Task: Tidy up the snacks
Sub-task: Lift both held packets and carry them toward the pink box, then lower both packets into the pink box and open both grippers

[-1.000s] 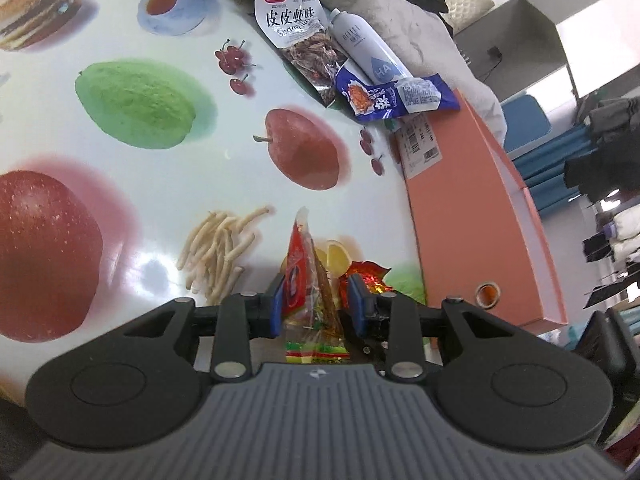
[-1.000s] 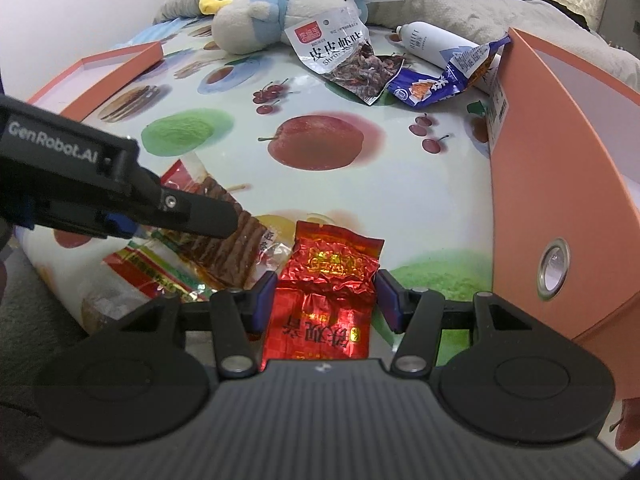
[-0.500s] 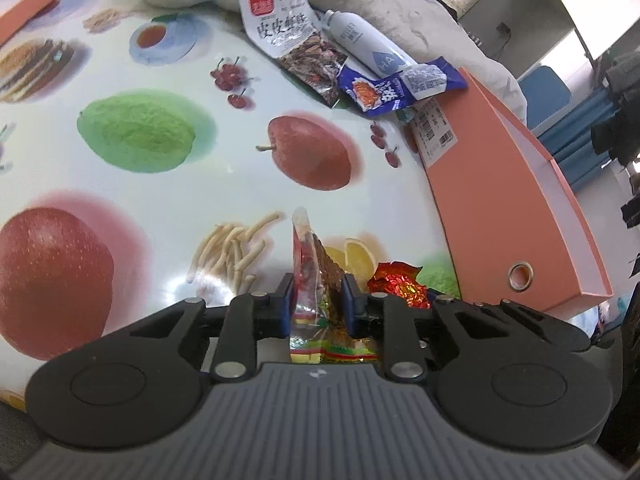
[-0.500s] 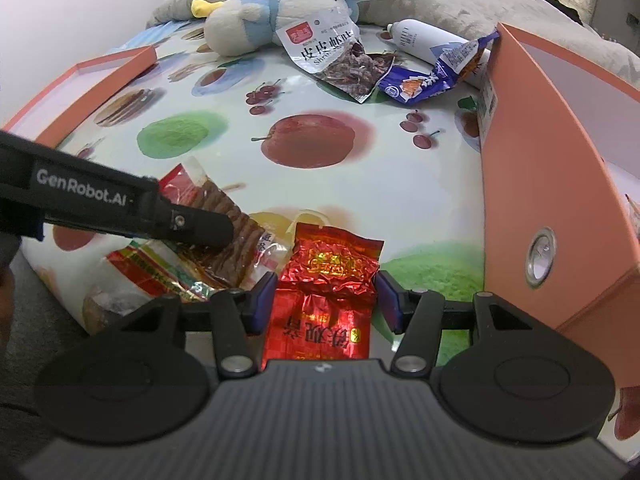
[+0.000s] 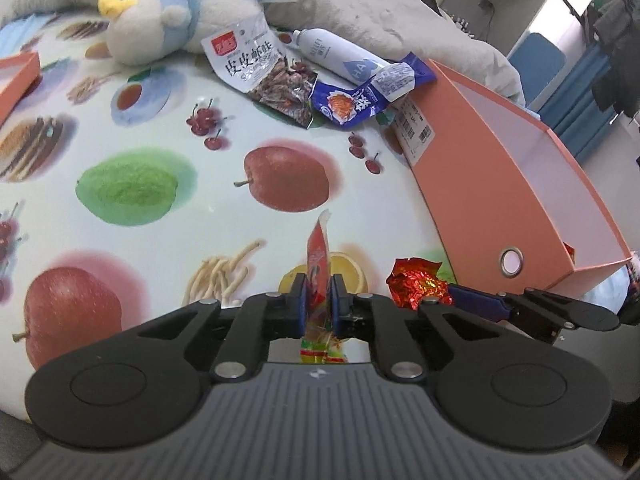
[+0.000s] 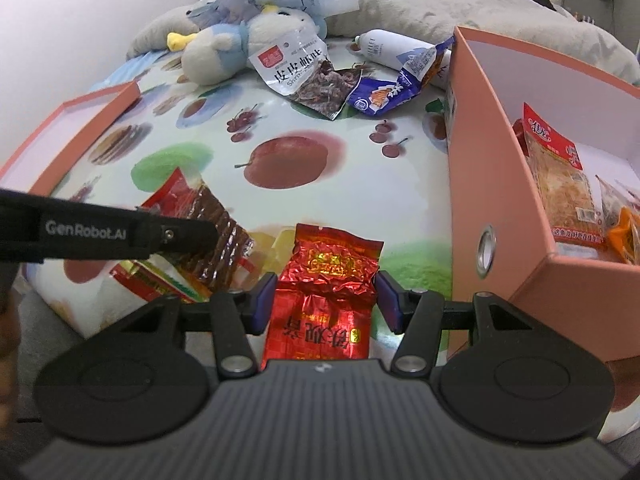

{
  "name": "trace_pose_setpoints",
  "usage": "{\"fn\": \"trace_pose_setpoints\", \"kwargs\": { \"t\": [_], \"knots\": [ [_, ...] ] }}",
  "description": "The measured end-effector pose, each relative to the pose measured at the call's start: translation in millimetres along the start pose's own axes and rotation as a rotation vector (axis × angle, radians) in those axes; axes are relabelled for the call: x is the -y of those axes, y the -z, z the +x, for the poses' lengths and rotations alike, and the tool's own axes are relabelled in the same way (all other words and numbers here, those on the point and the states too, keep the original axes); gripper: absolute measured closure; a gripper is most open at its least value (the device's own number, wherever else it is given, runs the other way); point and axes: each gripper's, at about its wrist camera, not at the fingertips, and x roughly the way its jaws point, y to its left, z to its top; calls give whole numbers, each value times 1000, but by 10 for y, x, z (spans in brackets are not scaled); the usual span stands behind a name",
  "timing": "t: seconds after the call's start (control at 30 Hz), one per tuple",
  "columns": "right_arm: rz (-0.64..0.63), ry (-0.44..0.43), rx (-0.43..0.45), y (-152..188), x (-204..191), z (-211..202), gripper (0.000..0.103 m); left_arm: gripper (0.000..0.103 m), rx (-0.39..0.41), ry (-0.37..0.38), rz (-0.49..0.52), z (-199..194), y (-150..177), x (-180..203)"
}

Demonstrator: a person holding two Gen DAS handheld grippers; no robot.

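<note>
My left gripper (image 5: 318,300) is shut on a clear-and-red snack packet (image 5: 318,256), held edge-up just above the fruit-print tablecloth; the right wrist view shows this packet (image 6: 208,216) under the left gripper's arm (image 6: 100,234). My right gripper (image 6: 326,300) has its jaws on both sides of a red foil packet (image 6: 326,284), touching its edges; the left wrist view shows the packet (image 5: 418,282) too. An orange box (image 6: 492,168) stands to the right, with several snack packets (image 6: 560,184) inside.
At the back lie a clear shrimp-snack bag (image 5: 260,72), a blue packet (image 5: 360,98), a white bottle (image 5: 340,54) and a plush toy (image 5: 168,28). An orange lid (image 6: 68,136) lies at the left. Grey bedding lies behind.
The left gripper has closed tighter on the packet and lifted and tilted up. The right gripper has risen slightly, so the box's inside now shows.
</note>
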Motion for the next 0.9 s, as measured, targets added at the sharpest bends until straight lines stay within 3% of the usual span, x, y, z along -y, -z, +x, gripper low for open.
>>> {"fn": "trace_pose_setpoints", "kwargs": {
  "t": [0.43,0.9],
  "knots": [
    [27,-34,50,-163,-40,-249,47,95,29,-47,36,-204,-221,108],
    [25,-32,185,-618,3,-736,47,95,110,-58,36,-632,-675,268]
  ]
}}
